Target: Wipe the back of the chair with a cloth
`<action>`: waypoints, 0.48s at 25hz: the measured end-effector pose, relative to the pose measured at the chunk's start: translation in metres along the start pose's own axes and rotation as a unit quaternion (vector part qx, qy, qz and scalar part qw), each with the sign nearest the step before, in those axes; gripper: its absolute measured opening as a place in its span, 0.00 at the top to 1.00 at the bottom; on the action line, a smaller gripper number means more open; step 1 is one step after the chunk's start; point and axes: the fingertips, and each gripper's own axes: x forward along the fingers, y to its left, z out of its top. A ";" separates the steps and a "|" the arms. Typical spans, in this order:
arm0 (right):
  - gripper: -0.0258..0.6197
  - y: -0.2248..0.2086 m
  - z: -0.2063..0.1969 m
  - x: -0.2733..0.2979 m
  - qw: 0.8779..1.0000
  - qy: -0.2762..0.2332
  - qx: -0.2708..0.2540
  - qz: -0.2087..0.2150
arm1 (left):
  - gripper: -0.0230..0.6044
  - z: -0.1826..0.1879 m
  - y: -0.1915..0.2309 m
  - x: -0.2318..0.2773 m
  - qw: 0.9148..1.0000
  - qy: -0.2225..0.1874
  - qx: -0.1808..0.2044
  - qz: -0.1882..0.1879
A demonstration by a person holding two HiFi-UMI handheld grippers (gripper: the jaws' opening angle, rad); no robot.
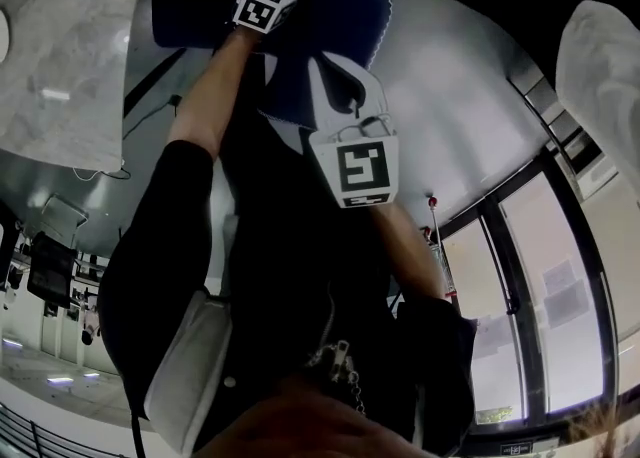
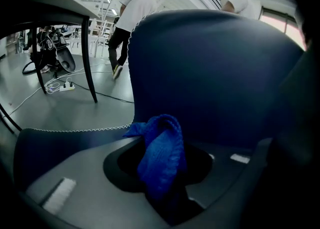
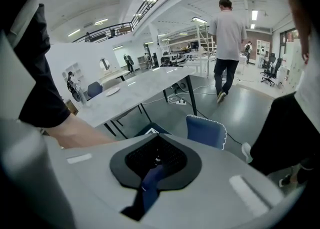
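Note:
The blue chair stands in front of me at the top of the head view. Its dark back fills the left gripper view from close up. My left gripper is shut on a bunched blue cloth, which hangs just in front of the chair back. My right gripper is held nearer my body, away from the chair. In the right gripper view the chair back lies farther off, and the right gripper is shut with a narrow dark blue strip between its jaws.
A grey table stands left of the chair, one of its black legs close by. A power strip and cables lie on the floor. One person in a white shirt walks away, and another stands close at the right.

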 end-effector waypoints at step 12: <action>0.96 -0.008 0.009 -0.009 1.000 -0.020 0.002 -0.001 | 0.76 0.028 -0.040 -0.038 1.000 -0.022 0.007 -0.008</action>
